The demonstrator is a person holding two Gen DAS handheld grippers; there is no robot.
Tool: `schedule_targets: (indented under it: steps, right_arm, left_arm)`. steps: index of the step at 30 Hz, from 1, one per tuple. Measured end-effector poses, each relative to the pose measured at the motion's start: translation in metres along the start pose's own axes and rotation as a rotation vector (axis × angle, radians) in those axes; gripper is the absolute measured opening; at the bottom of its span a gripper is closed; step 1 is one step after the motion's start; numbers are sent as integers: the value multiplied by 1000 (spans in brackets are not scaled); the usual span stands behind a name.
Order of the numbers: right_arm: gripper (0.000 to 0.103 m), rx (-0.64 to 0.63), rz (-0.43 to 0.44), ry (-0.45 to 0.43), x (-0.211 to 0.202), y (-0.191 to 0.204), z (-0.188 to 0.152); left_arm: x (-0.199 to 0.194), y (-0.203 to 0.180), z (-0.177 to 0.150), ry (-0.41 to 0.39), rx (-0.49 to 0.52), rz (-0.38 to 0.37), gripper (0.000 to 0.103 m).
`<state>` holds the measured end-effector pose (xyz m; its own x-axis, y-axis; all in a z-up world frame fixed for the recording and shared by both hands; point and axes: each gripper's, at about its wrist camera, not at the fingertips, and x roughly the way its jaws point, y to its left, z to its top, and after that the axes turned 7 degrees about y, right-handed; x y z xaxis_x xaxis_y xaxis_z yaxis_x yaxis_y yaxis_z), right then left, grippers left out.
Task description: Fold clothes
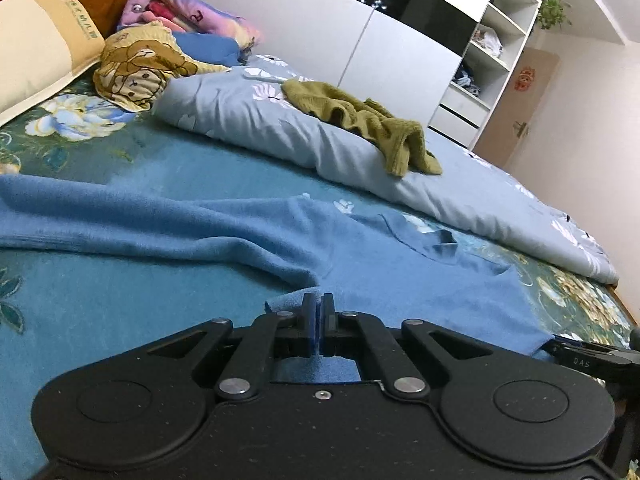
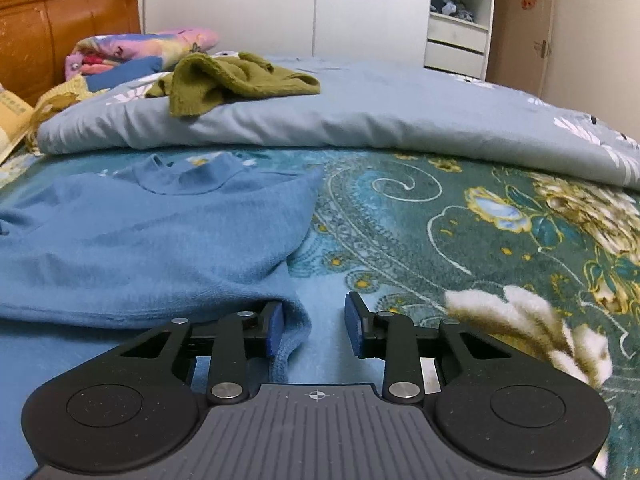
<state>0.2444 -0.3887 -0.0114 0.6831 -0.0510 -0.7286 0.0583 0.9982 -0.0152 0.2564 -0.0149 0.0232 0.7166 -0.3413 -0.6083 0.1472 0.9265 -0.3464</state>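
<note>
**Visitor:** On the bed, what lies closest to us?

**Onlooker:** Nearest is a blue sweater [image 1: 224, 236], spread flat on a teal floral bedsheet [image 2: 460, 216], its collar toward the far side. I judge it is laid flat so it can be folded.

**Visitor:** Who holds it?

**Onlooker:** Its near hem is pinched by the left gripper [image 1: 318, 312]; those jaws are clenched tight on a fold of blue cloth. At the garment's near right corner sits the right gripper [image 2: 314, 326]. Its jaws stand apart, with the hem corner lying between them against the left pad [image 2: 276, 328]. The right pad is clear of the cloth, so nothing is squeezed yet.

**Visitor:** Why two grips on one edge?

**Onlooker:** My guess is that taking the hem at two points lets it lift evenly and carry toward the collar without bunching.

**Visitor:** And beyond the sweater?

**Onlooker:** Farther off, a pale blue-grey quilt [image 2: 360, 116] is heaped across the bed. An olive green garment [image 2: 236, 80] lies crumpled on top, likely waiting its turn. Far left are pillows [image 1: 36, 48] and an orange headboard [image 2: 60, 28]. A white wardrobe [image 2: 288, 16] stands behind.
</note>
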Motion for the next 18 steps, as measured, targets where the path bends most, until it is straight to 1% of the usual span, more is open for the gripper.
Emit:
schedule_targets:
  steps: [2, 5, 7, 9, 10, 12, 15, 16, 18]
  right_arm:
    - [32, 7, 10, -1, -3, -1, -1]
    - [36, 32, 22, -10, -11, -7, -5]
    - [36, 42, 31, -6, -15, -9, -5]
    - [36, 57, 41, -8, -21, -11, -5]
    - [37, 69, 47, -12, -24, -13, -6]
    - [37, 106, 83, -28, -35, -18, -8]
    - [37, 166, 172, -67, -47, -29, -5]
    - [38, 181, 187, -70, -47, -31, 1]
    - [38, 202, 197, -47, -31, -31, 18]
  left_arm:
    - [4, -7, 12, -15, 56, 2, 0]
    - [6, -22, 46, -71, 155, -9, 0]
    - [7, -35, 69, -100, 216, 1, 0]
    - [7, -42, 80, -115, 271, 17, 0]
    - [10, -44, 82, -112, 313, 41, 0]
    - [19, -37, 76, -68, 316, 59, 0]
    - [32, -24, 62, -6, 295, 82, 0]
    - [36, -20, 57, 7, 282, 87, 0]
    - [42, -15, 51, 30, 247, 86, 0]
